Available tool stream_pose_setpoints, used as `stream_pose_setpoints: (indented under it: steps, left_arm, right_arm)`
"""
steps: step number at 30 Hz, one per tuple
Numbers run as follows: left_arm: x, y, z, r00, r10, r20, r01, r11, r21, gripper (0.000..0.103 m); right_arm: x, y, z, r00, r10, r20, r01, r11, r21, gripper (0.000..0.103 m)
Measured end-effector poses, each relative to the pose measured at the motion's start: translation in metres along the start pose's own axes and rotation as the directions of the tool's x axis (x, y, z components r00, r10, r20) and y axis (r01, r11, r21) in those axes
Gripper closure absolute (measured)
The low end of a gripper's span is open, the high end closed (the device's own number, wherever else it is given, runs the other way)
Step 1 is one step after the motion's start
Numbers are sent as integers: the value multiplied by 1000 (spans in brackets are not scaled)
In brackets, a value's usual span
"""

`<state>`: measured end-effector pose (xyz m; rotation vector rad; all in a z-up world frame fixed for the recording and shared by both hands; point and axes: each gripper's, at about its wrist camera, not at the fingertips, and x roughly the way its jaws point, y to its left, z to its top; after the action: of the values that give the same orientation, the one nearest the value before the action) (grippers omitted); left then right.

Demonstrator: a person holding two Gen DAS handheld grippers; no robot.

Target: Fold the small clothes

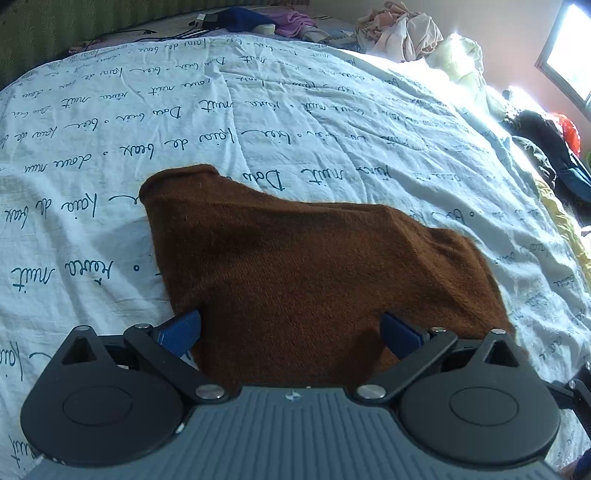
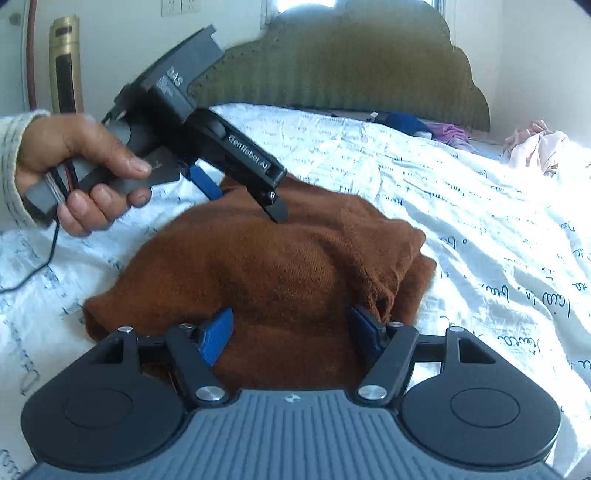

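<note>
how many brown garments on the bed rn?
1. The brown knit lies mid-bed on the script-print sheet, between both open tongs. Other clothes piled by the headboard aren't brown; more could be hidden there.

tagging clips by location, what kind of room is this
Most likely a bedroom: the brown sweater lies on a bed with a white printed bedspread, a padded headboard stands behind it, and loose clothes are piled near the far edge.
</note>
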<state>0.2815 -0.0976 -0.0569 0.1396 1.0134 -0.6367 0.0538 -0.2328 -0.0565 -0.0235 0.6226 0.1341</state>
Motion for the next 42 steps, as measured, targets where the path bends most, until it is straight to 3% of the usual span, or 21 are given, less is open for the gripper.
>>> stream_pose_setpoints:
  steps: [2, 5, 7, 8, 9, 13, 14, 16, 17, 19, 21, 23, 27, 30, 33, 36, 38, 39, 41, 42]
  left_arm:
    - [-23, -5, -15, 998, -43, 39, 44, 999, -23, 0]
    - [-44, -23, -48, 994, -90, 65, 91, 996, -6, 0]
    - [-48, -36, -69, 993, -93, 67, 93, 996, -2, 0]
    - [-47, -42, -79, 994, -92, 63, 92, 996, 2, 0]
    - [-44, -48, -88, 996, -73, 58, 72, 997, 16, 0]
    - [-34, -63, -112, 996, 31, 78, -37, 996, 85, 0]
    - [-31, -66, -116, 995, 52, 84, -61, 992, 108, 0]
    - [-28, -65, -124, 995, 60, 76, -68, 992, 109, 0]
    - [-30, -61, -125, 997, 45, 61, -51, 994, 97, 0]
    - [-37, -50, -121, 999, -14, 39, 11, 998, 67, 0]
    - [-49, -41, -113, 997, -17, 71, 11, 997, 75, 0]
    - [-62, -39, -102, 993, 1, 119, -13, 995, 99, 0]
    - [-78, -52, -95, 986, -78, 148, 60, 991, 119, 0]
    - [-73, -84, -106, 981, -135, 142, 101, 970, 221, 0]
    - [-54, -116, -124, 984, -108, 138, 59, 946, 318, 0]
    - [-25, -123, -137, 996, -52, 79, 21, 937, 348, 0]
    - [-28, -127, -148, 993, -33, 113, -15, 915, 403, 1]
    - [-37, -128, -149, 992, -54, 116, 1, 911, 412, 2]
    - [-60, -119, -147, 983, -134, 129, 80, 931, 357, 1]
    - [-69, -115, -144, 976, -159, 149, 102, 938, 330, 0]
  right_arm:
    - [-8, -11, 7, 999, 35, 34, -35, 999, 6, 34]
    - [0, -39, 22, 998, -13, 56, 12, 1000, 14, 35]
    - [12, -65, 33, 996, -74, 55, 70, 996, 61, 48]
    - [19, -76, 37, 997, -54, 52, 48, 994, 103, 64]
    - [26, -86, 41, 998, -17, 63, 8, 988, 152, 70]
    - [60, -88, 48, 998, 64, 26, -68, 986, 156, 82]
    - [72, -86, 48, 998, 50, -23, -47, 990, 130, 84]
    - [99, -87, 36, 991, -95, -95, 98, 995, 23, 87]
    - [101, -93, 35, 990, -113, -85, 116, 993, 30, 87]
    - [92, -112, 38, 993, -71, -89, 83, 987, 134, 88]
    - [78, -115, 42, 990, -119, -76, 127, 984, 126, 86]
    - [62, -126, 46, 998, -41, -50, 51, 973, 226, 86]
    - [45, -143, 43, 995, 100, -26, -81, 910, 407, 85]
    - [62, -149, 40, 989, 133, -57, -92, 879, 468, 85]
    - [85, -157, 30, 976, 196, -97, -109, 822, 559, 85]
    - [87, -164, 22, 973, 225, -50, -144, 762, 631, 85]
    - [91, -164, 19, 966, 253, -56, -160, 752, 639, 85]
    - [88, -167, 19, 967, 250, -47, -160, 741, 652, 84]
    - [76, -172, 19, 972, 233, -11, -168, 730, 662, 81]
    - [73, -175, 19, 976, 215, -23, -145, 729, 669, 72]
